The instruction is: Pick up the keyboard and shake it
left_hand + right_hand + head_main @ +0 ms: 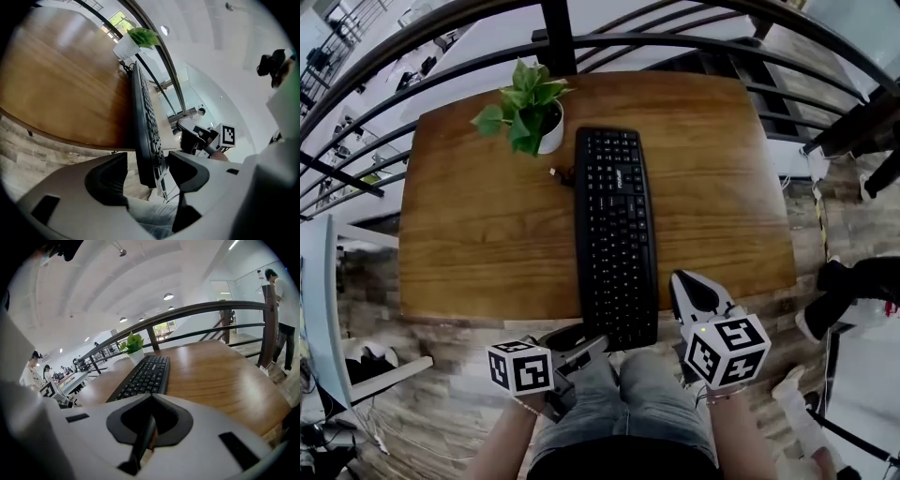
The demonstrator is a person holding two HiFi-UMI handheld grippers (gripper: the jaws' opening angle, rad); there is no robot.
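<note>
Floor planks and the person's jeans-clad knees (623, 398) sit nearest, under the near edge of a wooden table (478, 244).

Left gripper (581, 349) is at the keyboard's near end, jaws spread wide. Right gripper (686, 286) is just right of that end, jaws pressed together and empty.

Black keyboard (614, 234) lies lengthwise on the table, near short end overhanging the edge toward the person. Beyond it, a potted plant (528, 112) stands just beside the far left corner, with a short cable end (557, 174) showing there. Black railing (558, 37) lies past the table.

Risks, judged:
- A one-ended grip on a long board could let it lever, twist or slip out once shaken.
- The right gripper can't help until it opens.
- The cable near the pot could snag and tug the plant on the lift.

View differences:
- Left gripper view shows the keyboard (143, 126) edge-on between the left gripper's (147, 166) pads, with a gap on each side and no squeeze yet. The head view hides this behind the marker cube.
- Right gripper view confirms the right gripper (151, 411) is closed on nothing, with the keyboard (143, 376) ahead of it.
- Only the head view shows the overhang and the cable.
</note>
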